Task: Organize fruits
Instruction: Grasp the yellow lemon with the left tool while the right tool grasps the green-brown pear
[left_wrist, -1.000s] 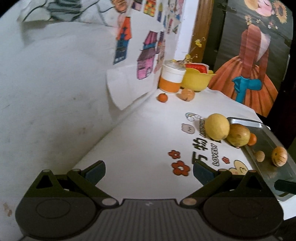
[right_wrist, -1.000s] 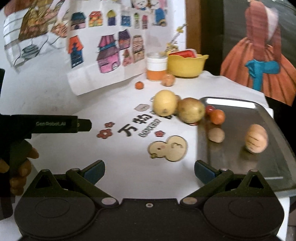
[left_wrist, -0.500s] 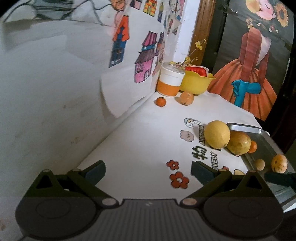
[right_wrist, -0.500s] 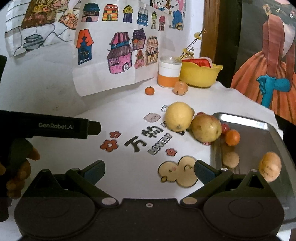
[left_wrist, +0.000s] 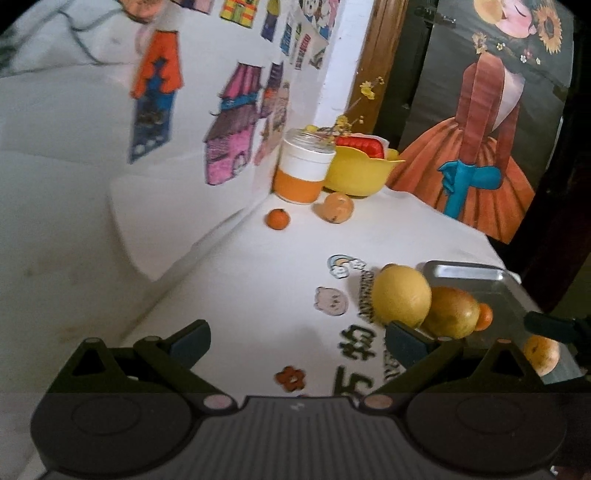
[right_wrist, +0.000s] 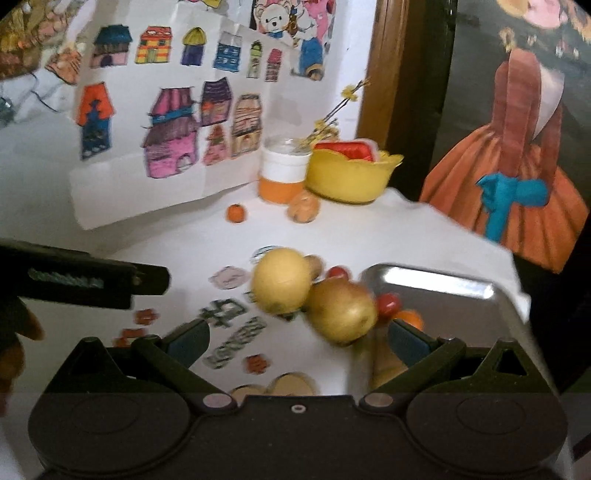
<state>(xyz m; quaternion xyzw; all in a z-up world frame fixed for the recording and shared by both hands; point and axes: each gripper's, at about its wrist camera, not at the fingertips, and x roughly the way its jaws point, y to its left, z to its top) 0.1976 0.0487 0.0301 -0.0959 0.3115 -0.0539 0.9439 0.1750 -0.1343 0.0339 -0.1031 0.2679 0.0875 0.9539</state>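
Your left gripper (left_wrist: 297, 338) hangs over the white worktop (left_wrist: 258, 266) with its fingers (left_wrist: 190, 338) spread wide and nothing between them. Ahead and to the right of it, a yellow lemon (left_wrist: 400, 297) sits on the worktop, touching a greenish-yellow fruit (left_wrist: 454, 314) that lies at the near-left edge of the metal tray (left_wrist: 469, 271). A small orange (left_wrist: 485, 317) shows just behind that fruit, and a tan fruit (left_wrist: 541, 354) lies in the tray, close to the dark tip of your other tool.

Your right gripper (right_wrist: 299, 338) is also spread wide and empty. Its right finger stands in front of the tray's near-left part, and its left finger is over the printed lettering on the worktop. The lemon and the greenish-yellow fruit lie just ahead of it, between the finger lines. A red cherry tomato (right_wrist: 388, 302) sits at the tray rim beside the greenish fruit, and a second red one (right_wrist: 338, 272) is behind the lemon. This view is blurred, so the pale shape below the right finger may be another small fruit, but you cannot be sure.

At the far end of the worktop, a tiny orange (left_wrist: 277, 219) and a peach-coloured fruit (left_wrist: 336, 207) lie in front of an orange-and-white jar (left_wrist: 303, 171) and a yellow bowl (left_wrist: 360, 173), well apart from the tray.
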